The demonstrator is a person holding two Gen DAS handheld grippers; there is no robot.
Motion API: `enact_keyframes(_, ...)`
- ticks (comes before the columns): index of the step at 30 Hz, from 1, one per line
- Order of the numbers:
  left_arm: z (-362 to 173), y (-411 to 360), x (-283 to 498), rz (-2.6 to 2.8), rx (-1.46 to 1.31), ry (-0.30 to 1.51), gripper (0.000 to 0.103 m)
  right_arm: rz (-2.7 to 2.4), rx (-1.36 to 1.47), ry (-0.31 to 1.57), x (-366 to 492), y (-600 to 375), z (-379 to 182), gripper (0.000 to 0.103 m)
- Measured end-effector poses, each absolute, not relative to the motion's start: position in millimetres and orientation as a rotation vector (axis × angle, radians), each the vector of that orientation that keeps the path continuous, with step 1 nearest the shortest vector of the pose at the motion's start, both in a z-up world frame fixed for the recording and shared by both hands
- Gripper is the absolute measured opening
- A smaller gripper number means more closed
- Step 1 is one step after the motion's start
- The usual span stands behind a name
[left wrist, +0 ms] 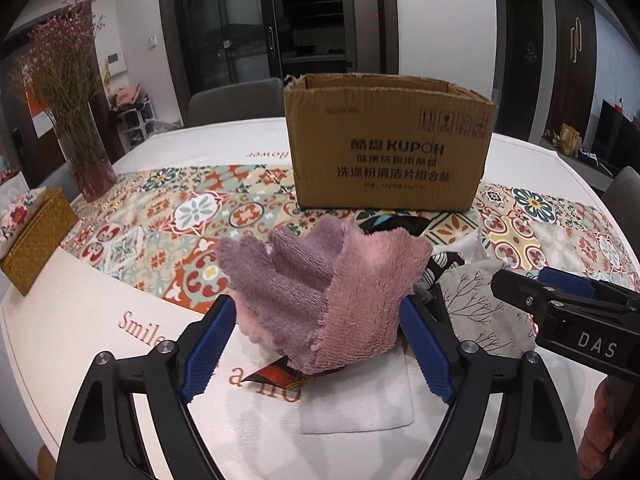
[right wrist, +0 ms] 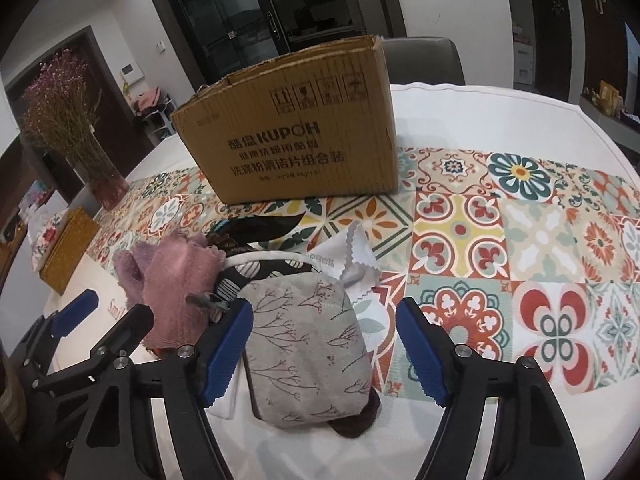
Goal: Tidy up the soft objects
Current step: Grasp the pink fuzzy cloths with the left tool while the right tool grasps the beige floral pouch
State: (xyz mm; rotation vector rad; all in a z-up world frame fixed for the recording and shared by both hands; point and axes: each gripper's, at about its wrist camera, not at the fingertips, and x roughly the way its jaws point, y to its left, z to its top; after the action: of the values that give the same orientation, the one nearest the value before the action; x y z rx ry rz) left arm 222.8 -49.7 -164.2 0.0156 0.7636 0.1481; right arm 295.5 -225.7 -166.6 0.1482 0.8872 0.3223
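We see the cardboard box [left wrist: 390, 148] upright on the patterned runner [left wrist: 192, 208], top open; its inside isn't visible from either camera, so we can't tell what it holds.

Soft pile sits just in front of the box, on the near side of the surface [left wrist: 100, 320]: pink-purple fleece cloth [left wrist: 320, 284] to the left, grey branch-print pouch [right wrist: 308, 352] to the right, black-and-white patterned fabric [right wrist: 268, 270] between them and the box, white pinked-edge cloth [right wrist: 358, 252] near the box's right front corner.

Our left gripper [left wrist: 316, 354]: fingers [left wrist: 208, 354] spread wide, straddling the fleece cloth, which stands bunched up between them. Right pad looks touching the cloth edge; nothing clamped.

Our right gripper [right wrist: 324, 354]: fingers [right wrist: 228, 354] also wide apart, around the grey pouch. Left pad touches the pouch's side, right pad stands clear of it. Released, no grasp.

Vase of dried flowers [left wrist: 86, 160] and woven tissue box [left wrist: 36, 240] sit well left of the cardboard box.
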Motion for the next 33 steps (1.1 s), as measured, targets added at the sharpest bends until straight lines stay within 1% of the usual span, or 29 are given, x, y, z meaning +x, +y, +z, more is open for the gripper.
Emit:
enact_keyframes(2, -170, -50, 226, 0.149, 0.009, 0.776, 0.081, 0.333, 0.153, 0.893, 299, -226, -174, 0.070)
enact_keyframes(4, -174, -49, 229, 0.151, 0.000, 0.786, 0.079, 0.337, 0.158, 0.899, 303, -227, -179, 0.065)
enact_keyframes(6, -177, -49, 230, 0.155, -0.001, 0.790, 0.078, 0.343, 0.168, 0.908, 307, -227, -183, 0.064)
enact_keyframes(8, -179, -48, 233, 0.155, -0.005, 0.793, 0.074, 0.344, 0.181, 0.911, 311, -227, -187, 0.062)
enact_keyframes(10, -182, -46, 235, 0.153, -0.014, 0.804, 0.073, 0.350, 0.199, 0.918, 315, -227, -191, 0.060)
enact_keyframes(12, -185, -44, 237, 0.148, -0.028, 0.815, 0.070, 0.357, 0.208, 0.926, 317, -225, -193, 0.056)
enact_keyframes(14, -187, -44, 239, 0.138, -0.038, 0.818, 0.062, 0.366, 0.209, 0.935, 319, -223, -196, 0.053)
enact_keyframes(16, -186, -45, 239, 0.123, -0.041, 0.817, 0.054, 0.374, 0.208, 0.944, 320, -221, -198, 0.047)
enact_keyframes(18, -186, -47, 238, 0.106, -0.042, 0.818, 0.048, 0.380, 0.211, 0.948, 320, -220, -198, 0.045)
enact_keyframes(20, -186, -48, 238, 0.090, -0.043, 0.820, 0.037, 0.383, 0.215, 0.947, 319, -220, -198, 0.039)
enact_keyframes(22, -185, -48, 238, 0.082, -0.045, 0.820, 0.031, 0.381, 0.214, 0.948, 318, -220, -198, 0.029)
enact_keyframes(24, -184, -47, 237, 0.068, -0.049, 0.823, 0.026, 0.382, 0.215, 0.946, 317, -220, -196, 0.023)
enact_keyframes(26, -182, -47, 236, 0.054, -0.057, 0.818, 0.018, 0.374, 0.200, 0.937, 315, -220, -194, 0.021)
enact_keyframes(28, -179, -47, 234, 0.041, -0.058, 0.816, 0.012, 0.374, 0.184, 0.927, 313, -218, -191, 0.017)
enact_keyframes(33, -170, -48, 231, 0.014, -0.061, 0.796, 0.011, 0.369, 0.144, 0.886, 304, -215, -177, 0.016)
